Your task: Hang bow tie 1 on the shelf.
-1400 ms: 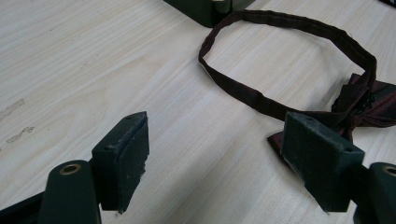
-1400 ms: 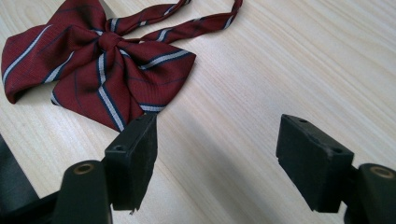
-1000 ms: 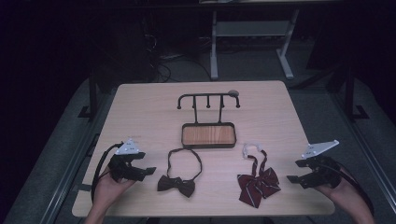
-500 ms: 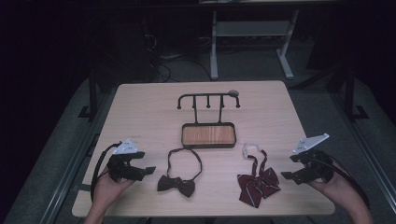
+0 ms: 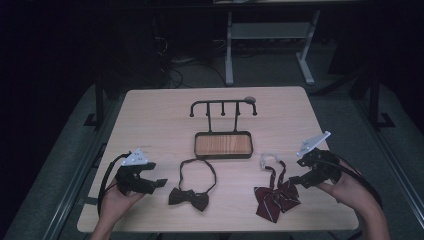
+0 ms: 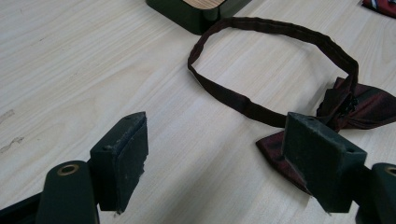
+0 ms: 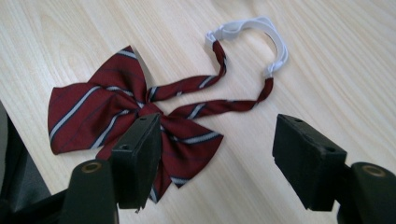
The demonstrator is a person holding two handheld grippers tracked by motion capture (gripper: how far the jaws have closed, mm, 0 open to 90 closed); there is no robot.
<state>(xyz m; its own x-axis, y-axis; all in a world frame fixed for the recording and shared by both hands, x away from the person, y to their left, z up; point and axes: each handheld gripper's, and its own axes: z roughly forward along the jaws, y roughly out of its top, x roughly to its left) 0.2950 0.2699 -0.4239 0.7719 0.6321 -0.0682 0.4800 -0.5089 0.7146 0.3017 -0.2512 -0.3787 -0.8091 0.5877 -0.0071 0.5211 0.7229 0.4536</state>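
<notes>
At the near left corner of the pale wooden table (image 5: 150,110), the left gripper (image 5: 150,184) rests in the person's left hand (image 5: 114,205), its jaws standing wide apart with nothing between them. In the left gripper view those jaws frame bare tabletop, and the dark bow tie (image 6: 359,105) lies just beyond the right-hand jaw, its strap curving away in a closed loop toward the tray. In the high view the dark bow tie (image 5: 189,198) lies flat just to the right of the left gripper, near but apart from it, with its loop reaching up to just short of the tray.

At the middle of the table sits a black-rimmed tray with a wooden floor (image 5: 222,145), and just behind it stands a black rack with hooks (image 5: 223,106).

To the right of the tray, near the front edge, lies the striped maroon bow tie (image 5: 276,197), its two thin straps running up to a white band (image 5: 266,159). In the right gripper view the striped maroon bow tie (image 7: 107,109) is spread flat, partly behind the left-hand jaw, with the white band (image 7: 261,28) farther off.

At the right edge, the right gripper (image 5: 295,181) is held in the person's right hand (image 5: 350,192) just beside the striped bow, clear of it. Its jaws are wide with nothing between them, though they have just been closing a little.
</notes>
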